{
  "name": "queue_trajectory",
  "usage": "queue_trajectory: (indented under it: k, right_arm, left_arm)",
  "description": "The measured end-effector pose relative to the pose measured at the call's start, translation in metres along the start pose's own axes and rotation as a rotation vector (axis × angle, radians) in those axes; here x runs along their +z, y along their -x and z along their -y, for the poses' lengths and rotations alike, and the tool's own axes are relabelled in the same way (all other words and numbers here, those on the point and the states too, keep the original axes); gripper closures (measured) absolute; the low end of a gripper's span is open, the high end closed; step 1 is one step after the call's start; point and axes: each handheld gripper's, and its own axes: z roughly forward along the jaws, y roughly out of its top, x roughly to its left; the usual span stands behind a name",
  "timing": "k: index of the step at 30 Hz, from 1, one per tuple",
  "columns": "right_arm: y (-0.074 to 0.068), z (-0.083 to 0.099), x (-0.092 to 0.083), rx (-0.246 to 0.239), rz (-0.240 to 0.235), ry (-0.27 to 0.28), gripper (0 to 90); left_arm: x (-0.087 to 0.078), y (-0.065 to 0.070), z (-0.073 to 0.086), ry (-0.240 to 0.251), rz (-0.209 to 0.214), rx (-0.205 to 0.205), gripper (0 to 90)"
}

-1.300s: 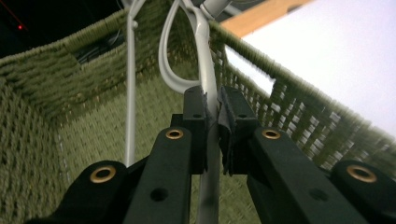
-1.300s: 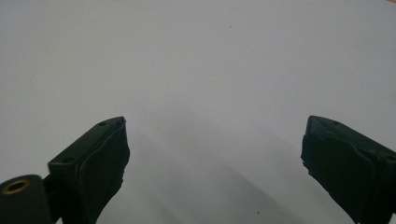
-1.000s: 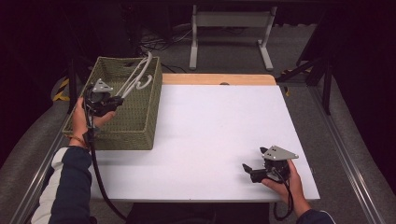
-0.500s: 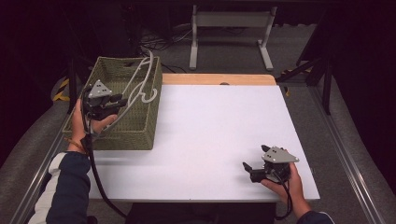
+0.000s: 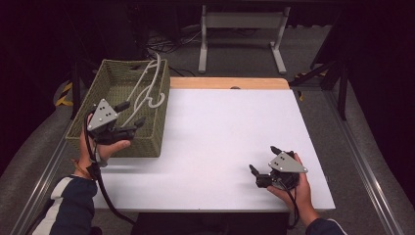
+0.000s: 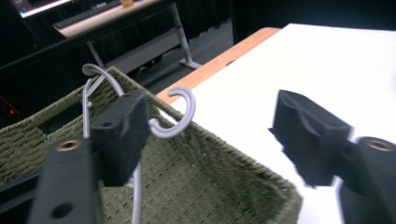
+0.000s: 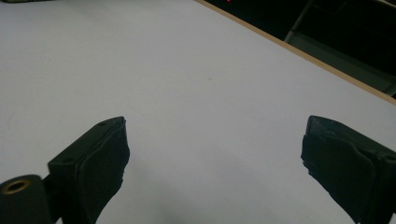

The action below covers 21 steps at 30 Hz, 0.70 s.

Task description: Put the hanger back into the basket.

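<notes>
A green woven basket [image 5: 100,93] stands at the table's left edge, with white plastic hangers [image 5: 147,88] leaning out over its right rim. My left gripper [image 5: 131,113] hovers open over the basket's near part, jaws pointing toward the hangers. In the left gripper view the hangers' hooks [image 6: 180,116] curl just beyond the left jaw, above the basket [image 6: 210,172]; nothing sits between the jaws. My right gripper [image 5: 264,159] rests open near the table's front right, jaws wide apart over the bare white tabletop [image 7: 196,84].
The white table [image 5: 225,132] has a wooden strip [image 5: 230,83] along its far edge. A metal stand [image 5: 240,29] and cables lie on the floor behind. A black cable [image 5: 105,193] trails from the left gripper over the front edge.
My left gripper has drifted slightly toward the near side of the basket and turned its jaws toward the hangers. The right gripper has stayed put.
</notes>
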Motion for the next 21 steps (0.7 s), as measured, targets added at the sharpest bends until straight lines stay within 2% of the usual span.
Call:
queue_trajectory:
  k: [5, 9, 14, 21]
  right_arm:
    - [0.0, -0.004, 0.005, 0.007, -0.001, 0.008, 7.8]
    - [-0.001, -0.007, 0.008, 0.012, -0.004, 0.016, 7.8]
    - [-0.002, -0.012, 0.013, 0.021, -0.011, 0.031, 7.8]
    - [-0.003, -0.018, 0.013, 0.043, -0.009, 0.055, 7.1]
  left_arm:
    - [-0.001, 0.01, 0.002, 0.041, 0.008, -0.015, 16.0]
    - [-0.003, 0.018, 0.004, 0.092, 0.021, -0.031, 13.3]
    - [-0.001, 0.03, 0.01, 0.102, 0.035, -0.029, 9.4]
    - [-0.001, 0.042, 0.017, 0.142, 0.077, -0.032, 5.8]
